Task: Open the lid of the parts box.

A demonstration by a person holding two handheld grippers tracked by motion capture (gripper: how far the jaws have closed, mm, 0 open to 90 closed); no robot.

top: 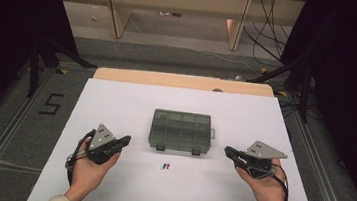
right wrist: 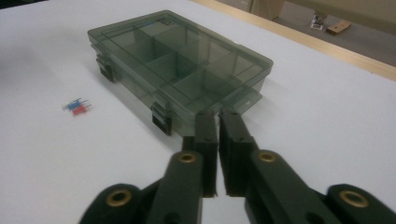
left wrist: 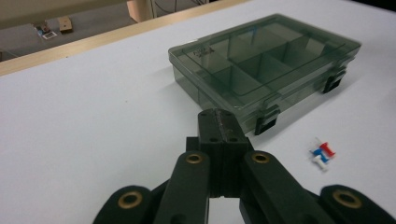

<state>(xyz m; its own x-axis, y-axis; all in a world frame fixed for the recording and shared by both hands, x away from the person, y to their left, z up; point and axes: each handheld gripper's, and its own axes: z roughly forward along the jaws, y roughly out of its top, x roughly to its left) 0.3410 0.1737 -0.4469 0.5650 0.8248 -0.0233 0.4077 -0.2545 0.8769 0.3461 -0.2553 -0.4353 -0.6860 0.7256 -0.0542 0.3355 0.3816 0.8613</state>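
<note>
The smoky grey translucent plastic compartment box (top: 181, 130), lid shut and latched, lies mid-tabletop (top: 116, 99); tiny red, white and blue push pins (top: 165, 167) sit just at its 6 o'clock. The left tongs (top: 124, 140) at 9 o'clock and right tongs (top: 228, 151) at 3 o'clock are closed, empty. A careless sweep could scatter pins; pushing might skid the box toward the 12 o'clock edge. Open room flanks both sides.

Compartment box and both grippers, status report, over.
Left gripper and right gripper shut, empty, flanking the box. Compartment box closed, latches down, untouched. Small pins lie loose in front of it; nothing blocking.
</note>
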